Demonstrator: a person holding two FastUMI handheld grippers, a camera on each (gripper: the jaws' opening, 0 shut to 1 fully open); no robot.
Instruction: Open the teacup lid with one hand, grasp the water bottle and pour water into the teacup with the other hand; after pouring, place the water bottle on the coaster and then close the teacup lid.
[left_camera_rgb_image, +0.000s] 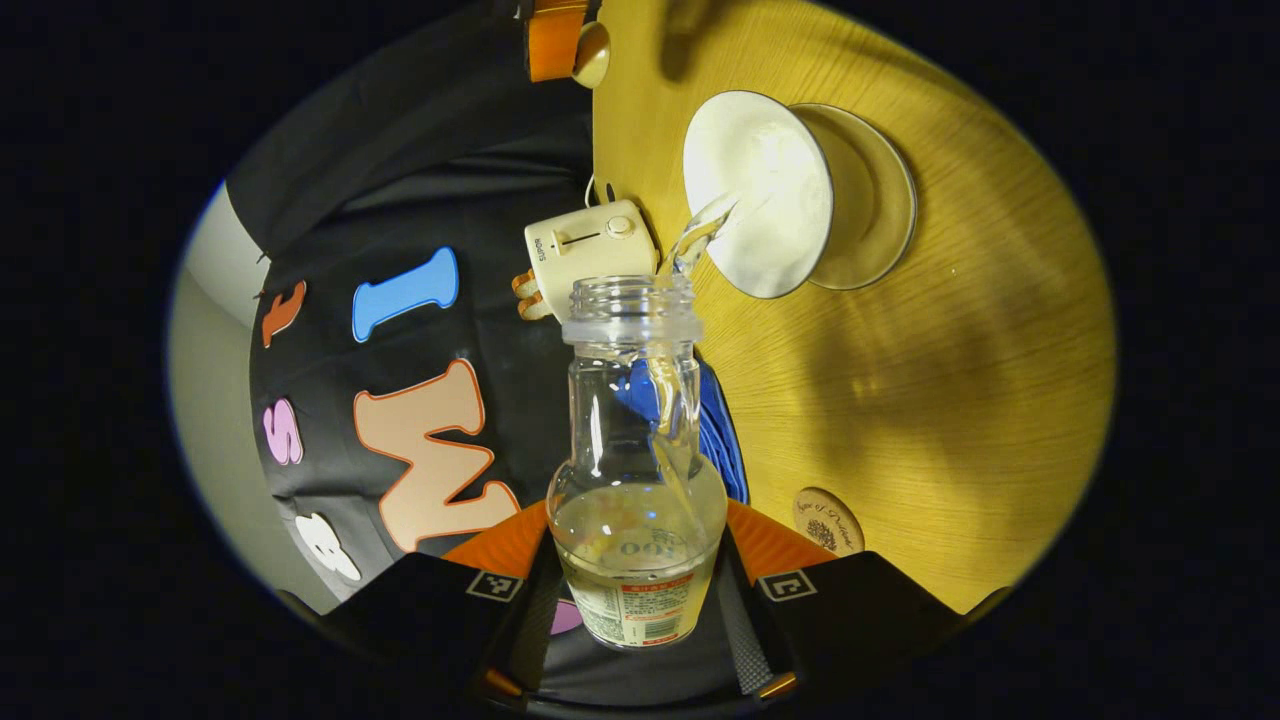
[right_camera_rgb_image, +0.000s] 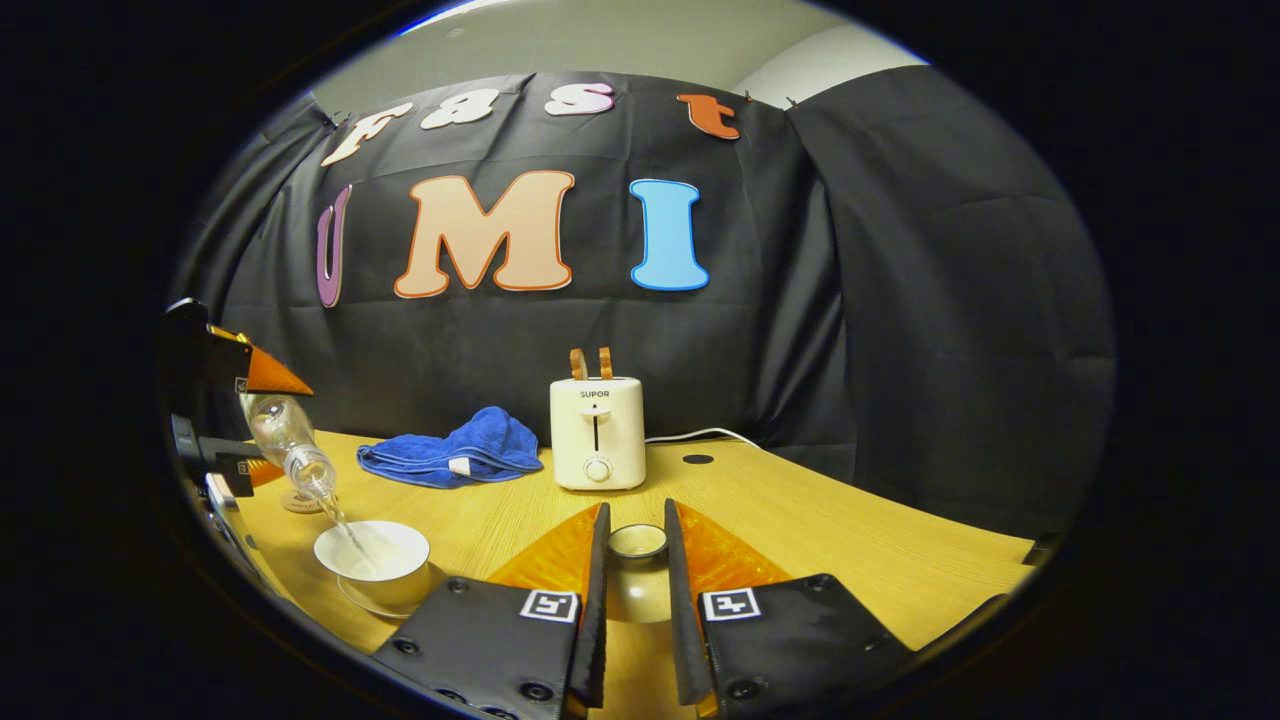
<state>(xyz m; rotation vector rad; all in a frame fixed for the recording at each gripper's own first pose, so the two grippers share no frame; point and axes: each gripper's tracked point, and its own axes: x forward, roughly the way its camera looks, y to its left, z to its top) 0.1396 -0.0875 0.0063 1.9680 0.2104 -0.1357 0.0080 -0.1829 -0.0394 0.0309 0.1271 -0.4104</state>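
Left gripper: fingers clamp the clear plastic water bottle, tilted, water streaming into the white teacup on its saucer, front-left on the wooden table.
Right gripper: fingers pinch the teacup's lid above the table.

Clear water bottle tilted, pouring into open white teacup; lid off.

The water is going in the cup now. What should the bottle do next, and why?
Probably keep tilting a little longer: the water bottle, held in the left tongs, is streaming into the open teacup, and plenty of water remains. The right tongs hold the lid aside.
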